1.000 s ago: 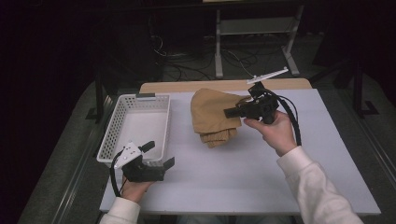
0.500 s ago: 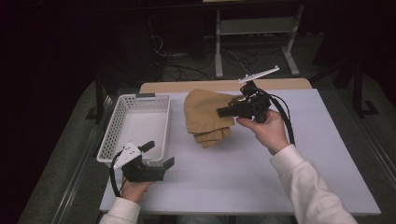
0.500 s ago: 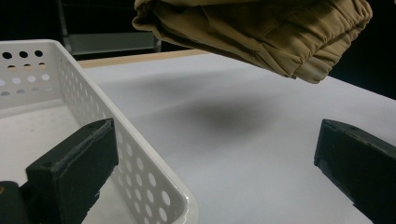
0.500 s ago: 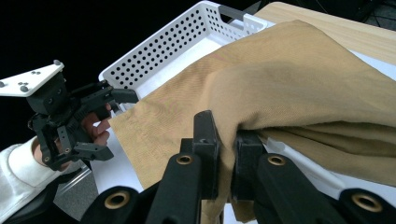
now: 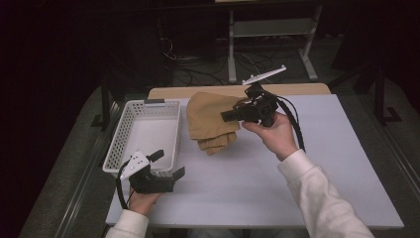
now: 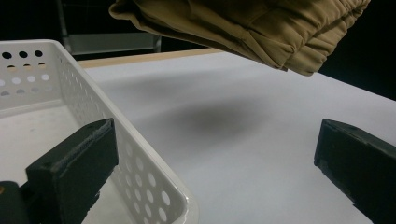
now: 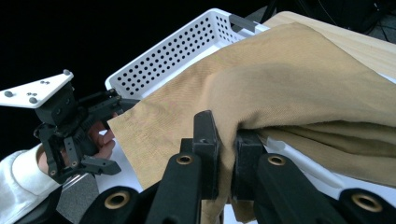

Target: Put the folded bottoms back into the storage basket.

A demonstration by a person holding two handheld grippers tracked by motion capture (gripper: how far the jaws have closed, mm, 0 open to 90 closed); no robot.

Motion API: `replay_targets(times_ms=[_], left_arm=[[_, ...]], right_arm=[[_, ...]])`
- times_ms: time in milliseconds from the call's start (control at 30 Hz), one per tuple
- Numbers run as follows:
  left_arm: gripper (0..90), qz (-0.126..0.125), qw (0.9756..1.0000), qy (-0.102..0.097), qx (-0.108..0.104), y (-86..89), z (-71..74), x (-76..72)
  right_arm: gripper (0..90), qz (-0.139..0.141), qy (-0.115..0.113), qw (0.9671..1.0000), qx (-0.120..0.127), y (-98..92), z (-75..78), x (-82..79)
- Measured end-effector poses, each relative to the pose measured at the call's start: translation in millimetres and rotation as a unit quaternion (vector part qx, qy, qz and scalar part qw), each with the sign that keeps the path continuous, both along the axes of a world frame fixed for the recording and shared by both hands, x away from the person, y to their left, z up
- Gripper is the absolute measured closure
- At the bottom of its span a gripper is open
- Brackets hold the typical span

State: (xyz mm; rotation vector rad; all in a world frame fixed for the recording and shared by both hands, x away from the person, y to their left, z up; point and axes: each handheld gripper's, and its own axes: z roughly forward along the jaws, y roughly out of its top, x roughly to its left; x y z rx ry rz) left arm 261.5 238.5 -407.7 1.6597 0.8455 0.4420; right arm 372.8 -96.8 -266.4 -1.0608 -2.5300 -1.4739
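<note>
A folded tan cloth point(image 5: 208, 119) hangs above the white table point(image 5: 257, 188), just right of the white perforated basket point(image 5: 143, 131). My right gripper point(image 5: 225, 117) is shut on the cloth's right edge. In the right gripper view its jaws pinch a fold of the cloth point(image 7: 289, 79) at the right gripper point(image 7: 224, 140), and the basket point(image 7: 187, 46) lies beyond. My left gripper point(image 5: 168, 163) rests open at the basket's near right corner. In the left gripper view the left gripper point(image 6: 215, 172) straddles the basket wall point(image 6: 140, 158) with the cloth point(image 6: 243, 23) overhead.
A wooden tabletop edge point(image 5: 297, 89) runs behind the white table. Cables and a metal frame point(image 5: 233, 39) sit on the dark floor beyond. The basket holds nothing visible. A person's white sleeve point(image 5: 322, 198) crosses the table's right front.
My right gripper has carried the cloth leftward, closer to the basket. The left gripper has stayed where it was, open.
</note>
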Motion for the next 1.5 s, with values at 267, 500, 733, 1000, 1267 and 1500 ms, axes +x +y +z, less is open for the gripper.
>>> replay_targets(times_ms=[267,500,733,1000,1267,1500], left_arm=[[0.2,0.001,1.0,0.001,-0.003,0.2,-0.4,0.1],[0.1,0.0,1.0,0.001,-0.002,0.1,-0.4,0.1],[0.2,0.0,1.0,0.001,-0.002,1.3,-0.4,0.4],[0.2,-0.001,1.0,0.001,0.0,0.5,-0.5,0.7],[0.2,-0.002,1.0,0.0,-0.001,1.1,-0.4,0.7],[0.2,-0.002,1.0,0.001,-0.002,1.5,-0.3,0.8]], right_arm=[[82.0,0.007,-0.005,1.0,0.004,11.8,2.9,4.7],[82.0,0.012,-0.006,0.9999,0.004,22.0,3.7,8.0],[82.0,0.012,-0.01,0.9998,0.008,29.9,7.8,11.2],[82.0,0.017,-0.017,0.9997,0.01,36.3,16.2,14.2],[81.9,0.023,-0.019,0.9995,0.009,47.9,21.9,19.3],[81.9,0.031,-0.025,0.9992,0.004,62.6,26.5,23.5]])
